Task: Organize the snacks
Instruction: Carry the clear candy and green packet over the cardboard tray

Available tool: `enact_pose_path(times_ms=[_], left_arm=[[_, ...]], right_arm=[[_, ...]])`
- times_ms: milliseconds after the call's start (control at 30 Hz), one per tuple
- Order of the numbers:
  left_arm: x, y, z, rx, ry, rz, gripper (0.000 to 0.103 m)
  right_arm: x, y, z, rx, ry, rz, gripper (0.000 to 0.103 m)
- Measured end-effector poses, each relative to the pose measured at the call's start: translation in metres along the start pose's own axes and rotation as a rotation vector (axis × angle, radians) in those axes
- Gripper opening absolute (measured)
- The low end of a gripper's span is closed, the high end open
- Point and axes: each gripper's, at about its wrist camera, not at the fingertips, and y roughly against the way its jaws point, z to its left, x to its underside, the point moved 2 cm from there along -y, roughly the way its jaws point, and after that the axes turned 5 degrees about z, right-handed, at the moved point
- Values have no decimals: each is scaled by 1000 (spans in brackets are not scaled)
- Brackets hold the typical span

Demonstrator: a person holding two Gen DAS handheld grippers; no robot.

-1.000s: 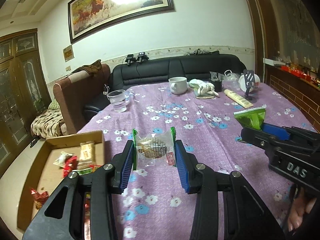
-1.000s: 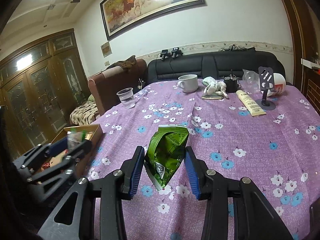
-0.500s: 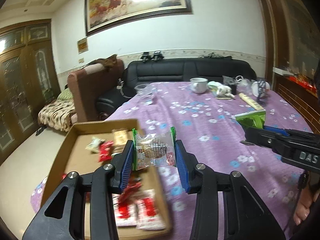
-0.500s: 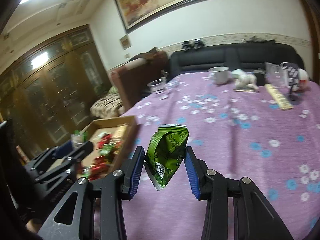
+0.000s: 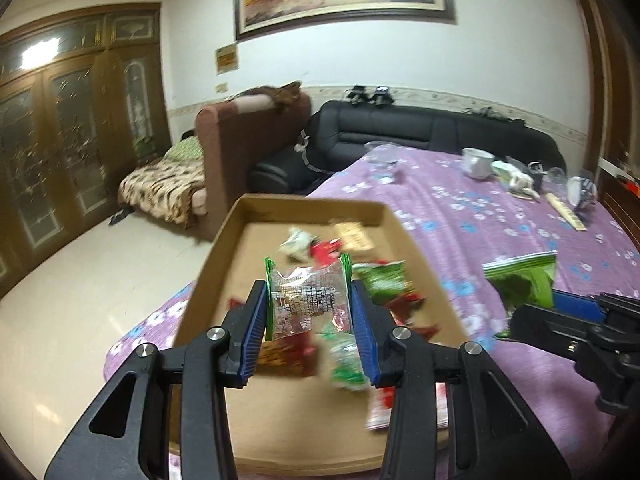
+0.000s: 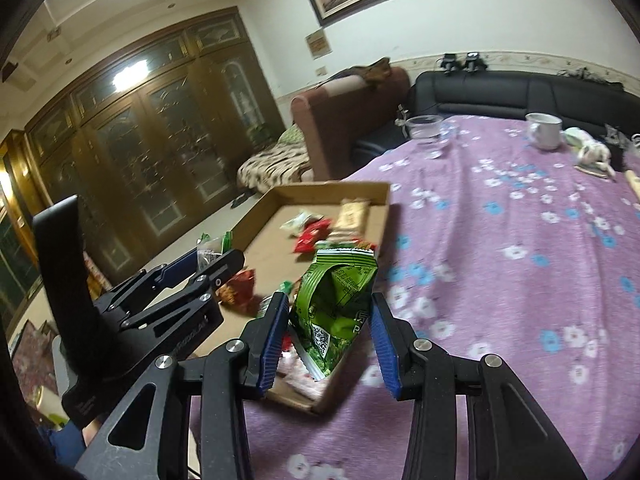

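Left gripper (image 5: 309,312) clamped on a clear snack packet (image 5: 307,300) with green end seams, blue pads pressing both of its sides, packet upright between the fingertips. Directly under and ahead of it sits the cardboard box (image 5: 308,208), a shallow open tray on the purple floral tablecloth (image 5: 480,216); so the packet hangs above the box interior, not touching the floor of it as far as visible. Loose snacks (image 5: 328,246) scattered in the box beyond the left tips: red wrappers, a white one, a beige bar near the far wall, a green packet just right of the right pad; details blurred. Right gripper (image 6: 330,330) closed on a green snack bag (image 6: 334,304), crumpled, top seam up, lower corner hanging below the pads. It is held above the box's near right corner, over the rim; box interior lies to its left and ahead. Left gripper shows at left in the right wrist view, over the box. Far ahead of both: a white mug (image 6: 544,130), a clear plastic cup (image 6: 426,128), black sofa (image 5: 432,132) behind the table.
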Motion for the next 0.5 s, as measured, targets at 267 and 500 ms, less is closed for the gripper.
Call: enact_pose_path(times_ms=[267,500], left_arm=[[13,-12,14,-6,14,51,39],[19,-23,14,-3,6,87,39]], right_arm=[[8,-27,23,-82,21,83,42],[14,-45,25,-83,28,127,42]])
